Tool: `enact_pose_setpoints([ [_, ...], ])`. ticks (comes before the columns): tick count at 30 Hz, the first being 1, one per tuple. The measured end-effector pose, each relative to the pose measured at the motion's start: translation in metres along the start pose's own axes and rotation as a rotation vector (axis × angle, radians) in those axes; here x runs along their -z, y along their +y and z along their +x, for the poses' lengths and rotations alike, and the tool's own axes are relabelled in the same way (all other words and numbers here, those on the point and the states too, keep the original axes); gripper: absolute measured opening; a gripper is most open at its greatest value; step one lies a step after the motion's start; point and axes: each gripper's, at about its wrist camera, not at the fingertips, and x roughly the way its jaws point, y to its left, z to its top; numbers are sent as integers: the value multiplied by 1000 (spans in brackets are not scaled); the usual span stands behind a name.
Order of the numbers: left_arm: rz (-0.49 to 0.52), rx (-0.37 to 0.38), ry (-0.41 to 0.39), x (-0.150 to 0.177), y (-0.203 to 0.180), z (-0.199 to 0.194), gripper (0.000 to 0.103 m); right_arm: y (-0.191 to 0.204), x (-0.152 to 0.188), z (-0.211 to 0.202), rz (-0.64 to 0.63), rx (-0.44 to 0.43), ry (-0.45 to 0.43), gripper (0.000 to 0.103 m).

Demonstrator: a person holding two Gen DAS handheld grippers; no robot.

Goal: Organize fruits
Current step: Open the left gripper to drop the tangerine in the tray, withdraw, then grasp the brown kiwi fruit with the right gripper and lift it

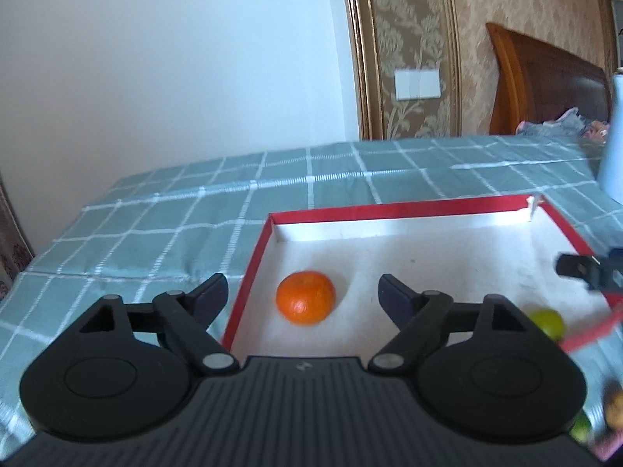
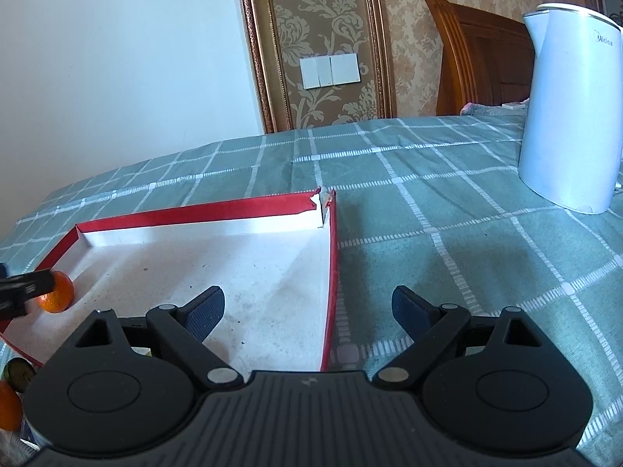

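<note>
An orange mandarin (image 1: 305,297) lies inside a shallow red box with a white floor (image 1: 389,207), close to its left wall. My left gripper (image 1: 303,284) is open just short of the mandarin, which sits in line with the gap between the jaws without touching either. The right wrist view shows the same mandarin (image 2: 58,292) behind a left fingertip (image 2: 27,284). My right gripper (image 2: 308,295) is open and empty over the box's right wall (image 2: 331,272). Its tip (image 1: 576,268) shows at the right edge of the left wrist view.
A green fruit (image 1: 547,323) lies by the box's near right side; I cannot tell whether it is inside. More fruit sits outside the near edge: an orange one (image 2: 7,404) and a dark green one (image 2: 17,373). A white kettle (image 2: 572,116) stands on the checked green cloth (image 2: 447,233).
</note>
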Motion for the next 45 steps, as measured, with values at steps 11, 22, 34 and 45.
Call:
enact_pose_setpoints([
  [11,-35,43,-58,66,21,-82,99,6,-1,-20,-55,-50,-82,94],
  [22,-27,70,38,91,31,-67,101,-3,43,-93,-122,-125,-86,93],
  [34,-111,149,126,94,47,-56,103,17,79,-89,-178,-176,40,50],
  [45,-67,152,141,95,40,-54,103,20,84,-88,-186,-157,56,33],
])
